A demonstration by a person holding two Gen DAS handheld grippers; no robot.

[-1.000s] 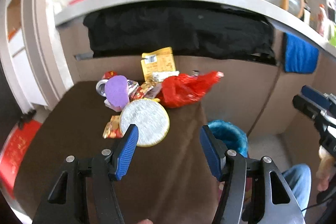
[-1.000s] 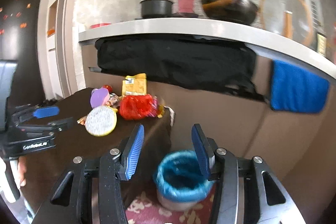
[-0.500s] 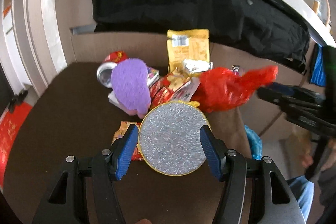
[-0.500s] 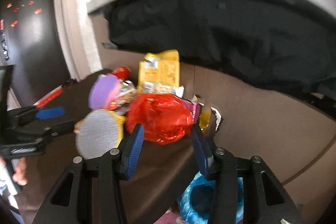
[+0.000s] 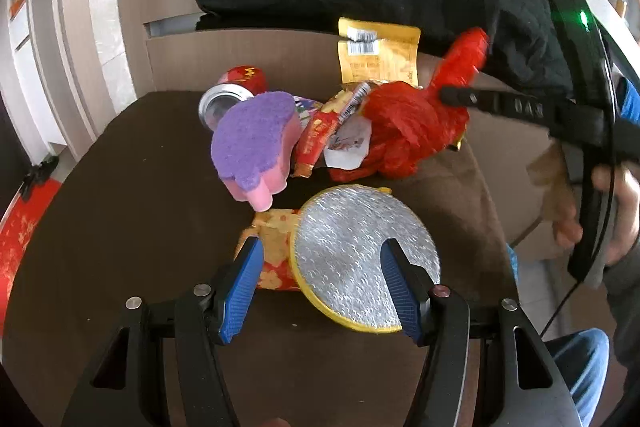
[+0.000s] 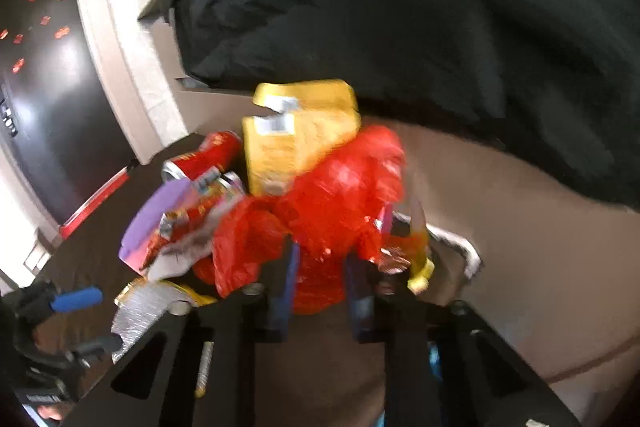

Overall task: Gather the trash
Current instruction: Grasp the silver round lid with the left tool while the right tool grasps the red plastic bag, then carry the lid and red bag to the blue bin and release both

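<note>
While both claws work the heap of trash on the brown table (image 5: 120, 187), each has its own piece to deal with. At lower centre of the left wrist view, the left claw (image 5: 322, 283) stands wide, its blue pads on either side of the silver disc (image 5: 360, 255) with the yellow rim, which lies flat and partly covers a red and gold wrapper (image 5: 272, 247). No pad appears to touch the disc yet. In the centre of the right wrist view, which is blurred, the right claw (image 6: 320, 283) has its fingers narrow around a fold of the red plastic bag (image 6: 340, 195); it looks like a grip, though the blur leaves the contact uncertain. That bag sits at right centre of the left view, with a yellow packet (image 5: 378, 55) behind it, a purple and pink sponge (image 5: 256, 147) and a red can (image 5: 232, 91) toward the upper left of the heap.

To do this step well, I would lower the left pads to the table before closing, since a thin flat disc slips out of a high pinch, and take it across its width. The bag is limp, so the right claw should lift slowly and straight up, lest it drag neighbouring wrappers off the table edge
</note>
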